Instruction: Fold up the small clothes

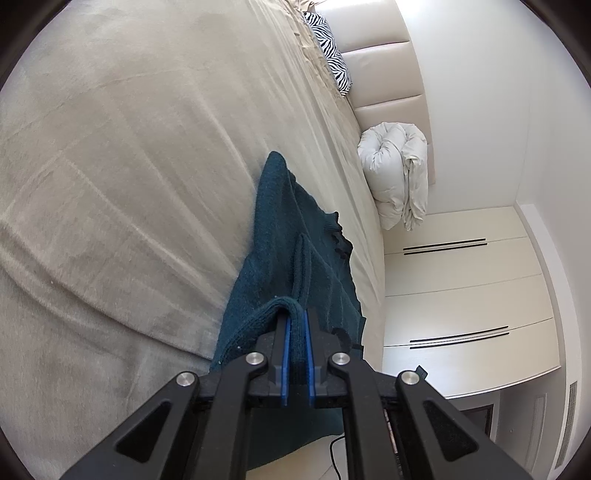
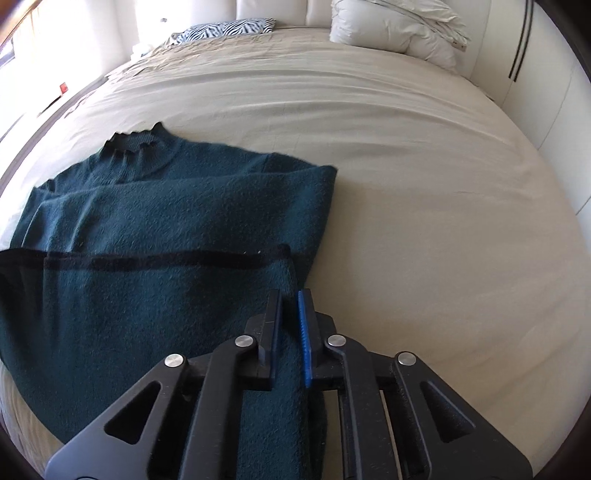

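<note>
A dark teal knit sweater point(image 2: 159, 218) lies on the beige bed point(image 2: 406, 184), collar toward the headboard, with its lower part lifted and folded over the body. My right gripper point(image 2: 291, 295) is shut on the sweater's hem corner, the fabric running between its fingers. My left gripper point(image 1: 297, 317) is shut on another edge of the same sweater point(image 1: 284, 236), which hangs and drapes from the fingers over the bed's edge.
A zebra-print pillow point(image 2: 225, 29) and a bundled white duvet point(image 2: 399, 29) sit by the padded headboard. White cabinets point(image 1: 461, 295) stand beside the bed. The bed's surface point(image 1: 129, 166) stretches wide beyond the sweater.
</note>
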Motion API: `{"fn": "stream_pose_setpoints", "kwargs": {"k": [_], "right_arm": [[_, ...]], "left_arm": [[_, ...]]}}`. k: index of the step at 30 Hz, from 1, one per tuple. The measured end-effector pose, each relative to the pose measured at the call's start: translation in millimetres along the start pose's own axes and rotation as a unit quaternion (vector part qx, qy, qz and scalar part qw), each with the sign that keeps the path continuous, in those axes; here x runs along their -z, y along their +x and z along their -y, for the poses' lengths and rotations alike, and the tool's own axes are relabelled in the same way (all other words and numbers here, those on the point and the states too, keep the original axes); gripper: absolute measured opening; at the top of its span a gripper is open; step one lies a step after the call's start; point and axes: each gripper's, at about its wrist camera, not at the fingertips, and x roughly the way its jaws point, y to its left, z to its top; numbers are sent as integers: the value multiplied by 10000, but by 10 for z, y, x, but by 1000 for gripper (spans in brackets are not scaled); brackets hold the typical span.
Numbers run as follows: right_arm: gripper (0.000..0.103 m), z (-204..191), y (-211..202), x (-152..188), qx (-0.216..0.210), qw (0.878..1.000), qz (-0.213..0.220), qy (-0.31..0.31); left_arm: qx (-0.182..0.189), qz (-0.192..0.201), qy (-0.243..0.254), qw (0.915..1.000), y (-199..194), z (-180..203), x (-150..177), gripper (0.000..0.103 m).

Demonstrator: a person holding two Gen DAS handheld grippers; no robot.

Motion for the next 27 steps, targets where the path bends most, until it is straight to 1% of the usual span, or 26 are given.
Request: {"fn": "stream_pose_setpoints", "kwargs": {"k": [3,8,10,12,16,21,24,25,27], "right_arm": [[8,26,-21,-13,-164,9998,70,130],[9,25,5,-53,-111,9999,8,75],[9,47,38,-74,-156,9998,-5,117],[9,58,86,-104,-221,9996,-51,142],[9,32,127,-144,-223,9997,-113,26],[9,12,219,-184,-252,9991,-314,-92],[8,6,214,-187,-294,9991,-282,-145],[6,-4,200,-181,-295,9991,-242,-164],[5,-8,124,-176,-266,9995,-75,-169]], "left_arm": [[7,-14,-1,10000,-10,-33,11,7],[-4,-22,35,10000,-12,-33,-4,7],[-9,-27,45,10000,-2,-22,-5,7],[-19,-37,62,10000,13,-5,2,7],[-36,-46,63,10000,9,-16,-11,7],[-54,-56,59,10000,33,-6,11,7],[-49,-58,59,10000,28,-4,8,7],[-45,-57,64,10000,28,0,9,7],[-21,-48,76,10000,12,20,13,7]]}}
